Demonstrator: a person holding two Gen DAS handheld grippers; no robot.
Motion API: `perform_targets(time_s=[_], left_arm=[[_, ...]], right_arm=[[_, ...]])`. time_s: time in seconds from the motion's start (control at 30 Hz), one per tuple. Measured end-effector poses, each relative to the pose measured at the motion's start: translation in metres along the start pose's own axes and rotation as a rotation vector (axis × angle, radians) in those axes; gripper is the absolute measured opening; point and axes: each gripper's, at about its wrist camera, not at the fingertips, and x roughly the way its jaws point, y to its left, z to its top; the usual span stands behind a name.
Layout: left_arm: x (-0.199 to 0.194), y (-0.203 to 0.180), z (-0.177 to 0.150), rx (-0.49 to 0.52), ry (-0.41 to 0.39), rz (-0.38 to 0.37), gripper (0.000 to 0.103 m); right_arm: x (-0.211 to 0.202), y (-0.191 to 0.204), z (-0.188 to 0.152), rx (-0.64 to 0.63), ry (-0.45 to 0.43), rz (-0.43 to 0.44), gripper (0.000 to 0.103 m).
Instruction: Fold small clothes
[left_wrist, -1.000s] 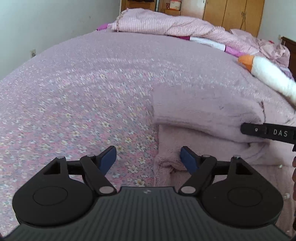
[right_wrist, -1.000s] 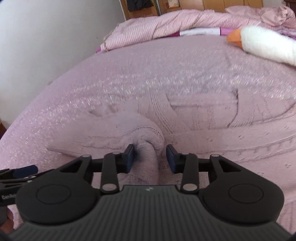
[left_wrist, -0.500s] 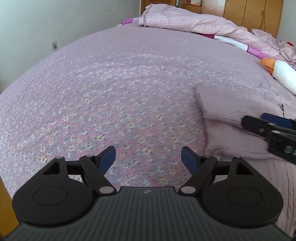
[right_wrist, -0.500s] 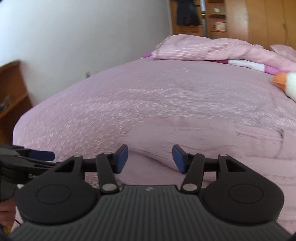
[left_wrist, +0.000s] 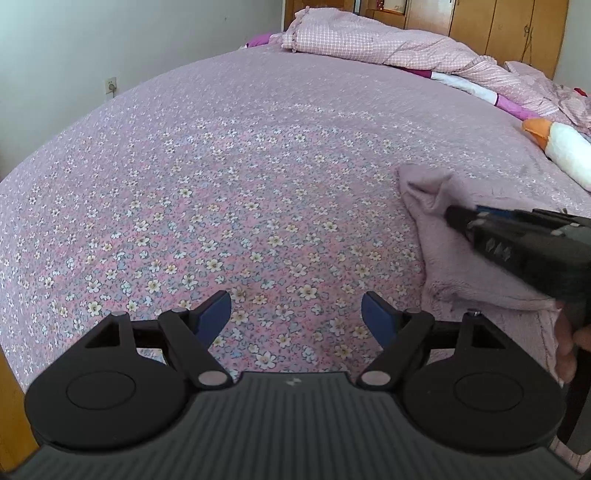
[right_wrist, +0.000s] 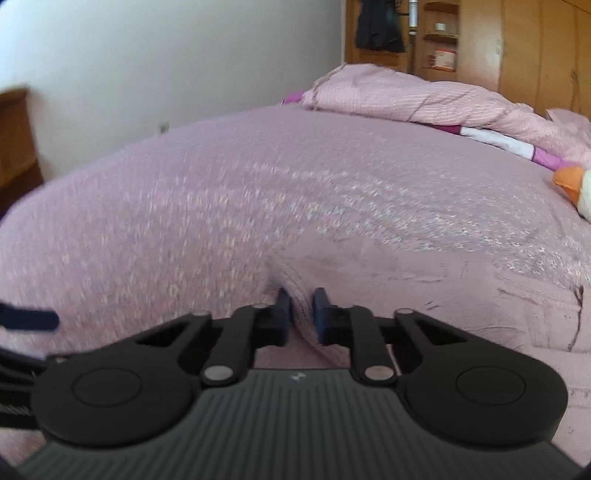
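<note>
Right tongs (right_wrist: 301, 314) pinching the lilac knit garment (right_wrist: 388, 295) on the bed (left_wrist: 221, 184).

A wide bed (left_wrist: 229, 155) fills most of the room, covered in a lilac bedspread printed with small white and yellow flowers. Along its far side lies a rumpled pink checked quilt (left_wrist: 369, 40), with a strip of magenta and white fabric (left_wrist: 476, 88) showing beneath it. A white plush toy with an orange beak (left_wrist: 557, 147) rests near the bed's right edge. Behind the quilt stand wooden wardrobes (left_wrist: 509, 33) and an open shelf unit (right_wrist: 439, 40) with dark clothing (right_wrist: 376, 26) hanging beside it. The pale wall (left_wrist: 129, 40) to the left carries a socket (left_wrist: 112, 84). Soft daylight falls evenly across everything.
</note>
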Motion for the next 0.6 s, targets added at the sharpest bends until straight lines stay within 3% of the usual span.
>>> perform_targets(time_s=[0.33, 0.6], left_arm=[[-0.015, -0.026, 0.011, 0.037, -0.056, -0.048, 0.083], [-0.022, -0.06, 0.026, 0.096, -0.103, -0.089, 0.083]], right_arm=[[-0.073, -0.066, 0.028, 0.175, -0.187, -0.062, 0.014], [-0.118, -0.126, 0.027, 0.23, -0.27, -0.174, 0.014]])
